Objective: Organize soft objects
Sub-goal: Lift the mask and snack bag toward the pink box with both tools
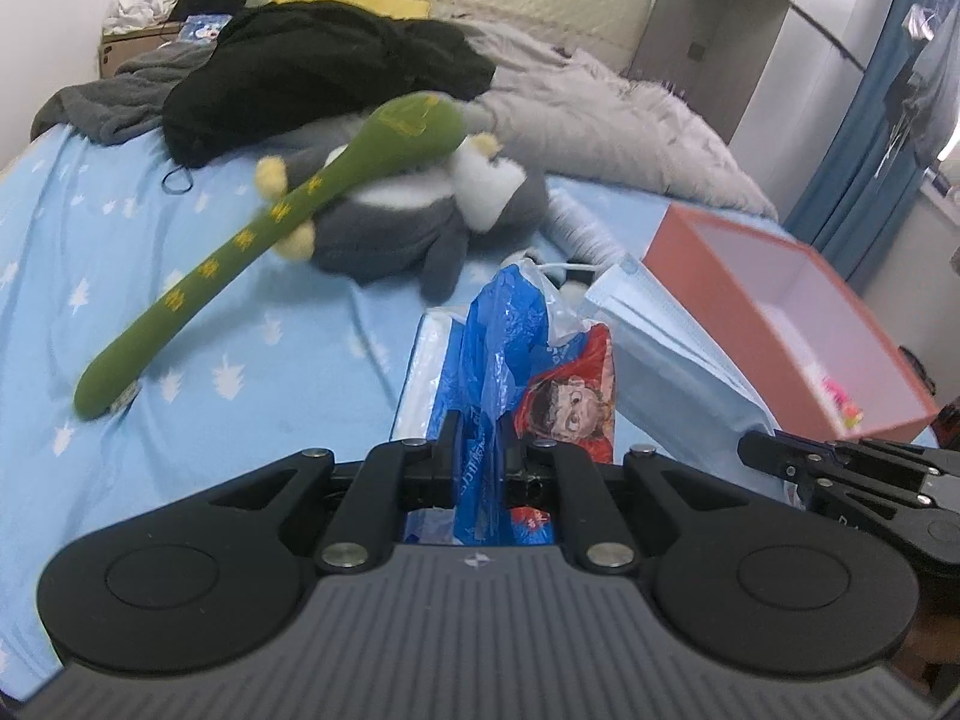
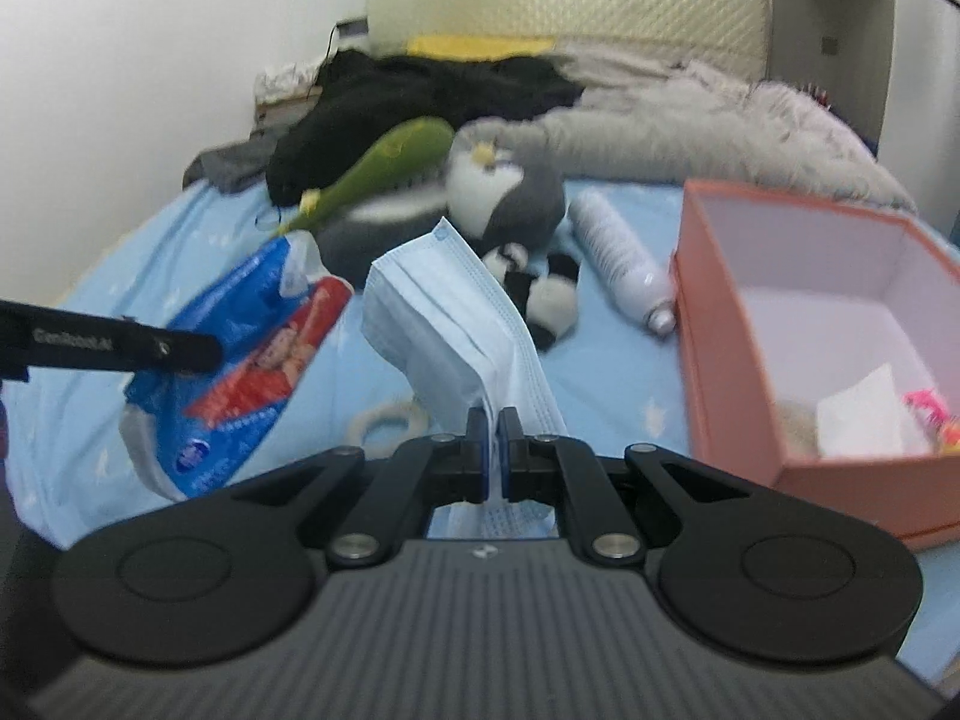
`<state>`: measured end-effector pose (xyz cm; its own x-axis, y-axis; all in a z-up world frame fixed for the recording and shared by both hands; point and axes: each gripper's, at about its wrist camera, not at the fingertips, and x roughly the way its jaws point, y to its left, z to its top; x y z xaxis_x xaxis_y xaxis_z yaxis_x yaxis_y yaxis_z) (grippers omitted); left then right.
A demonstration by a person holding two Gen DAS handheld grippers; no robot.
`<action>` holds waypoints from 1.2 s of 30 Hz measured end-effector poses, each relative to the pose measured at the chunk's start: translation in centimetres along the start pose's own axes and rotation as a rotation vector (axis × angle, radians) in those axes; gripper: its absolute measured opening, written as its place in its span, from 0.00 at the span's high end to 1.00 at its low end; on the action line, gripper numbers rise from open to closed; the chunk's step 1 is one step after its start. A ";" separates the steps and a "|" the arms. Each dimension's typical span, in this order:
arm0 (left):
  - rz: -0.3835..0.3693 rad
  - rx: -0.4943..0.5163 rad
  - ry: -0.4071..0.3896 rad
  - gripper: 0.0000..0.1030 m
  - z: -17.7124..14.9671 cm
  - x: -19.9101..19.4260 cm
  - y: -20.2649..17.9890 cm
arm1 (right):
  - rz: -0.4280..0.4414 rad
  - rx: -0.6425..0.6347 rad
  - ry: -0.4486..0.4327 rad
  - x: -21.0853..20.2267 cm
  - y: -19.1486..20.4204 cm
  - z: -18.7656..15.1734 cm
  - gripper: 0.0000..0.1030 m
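Note:
My left gripper [image 1: 480,450] is shut on a blue and red plastic tissue pack [image 1: 510,372], held above the bed; the pack also shows in the right wrist view [image 2: 240,354], with the left gripper [image 2: 204,351] at its side. My right gripper [image 2: 495,450] is shut on a stack of light-blue face masks [image 2: 456,312], also seen in the left wrist view [image 1: 672,348]. A salmon-pink open box [image 2: 720,324] stands on the bed to the right. A grey penguin plush [image 2: 510,186], a green plush snake [image 1: 252,240] and a small panda plush [image 2: 540,294] lie beyond.
A white spray bottle [image 2: 618,258] lies next to the box. Black clothing [image 1: 312,72] and a grey furry blanket [image 1: 612,120] cover the far bed. The box [image 1: 780,312] holds paper and a pink item. A white ring [image 2: 384,420] lies on the blue sheet.

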<state>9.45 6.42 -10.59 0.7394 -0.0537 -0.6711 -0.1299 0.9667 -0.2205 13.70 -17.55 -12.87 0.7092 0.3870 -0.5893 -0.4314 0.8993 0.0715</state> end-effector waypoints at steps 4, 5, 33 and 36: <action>-0.030 -0.004 -0.032 0.89 2.1 -0.5 -1.7 | -0.007 0.014 -0.058 -1.8 -0.8 2.1 0.93; -0.040 -0.002 -0.042 0.89 2.8 -0.6 -2.2 | -0.014 0.011 -0.073 -2.1 -0.9 2.6 0.93; -0.280 0.191 -0.060 0.89 15.2 8.0 -24.5 | -0.284 0.166 -0.212 -6.5 -17.2 11.4 0.93; -0.283 0.210 0.004 0.89 15.2 11.3 -26.8 | -0.280 0.215 -0.146 -4.9 -19.4 10.7 0.93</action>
<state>31.34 -16.32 -1.50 0.7241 -0.3277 -0.6068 0.2194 0.9436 -0.2479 24.54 -34.73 -2.78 0.8616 0.1314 -0.4903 -0.0938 0.9905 0.1005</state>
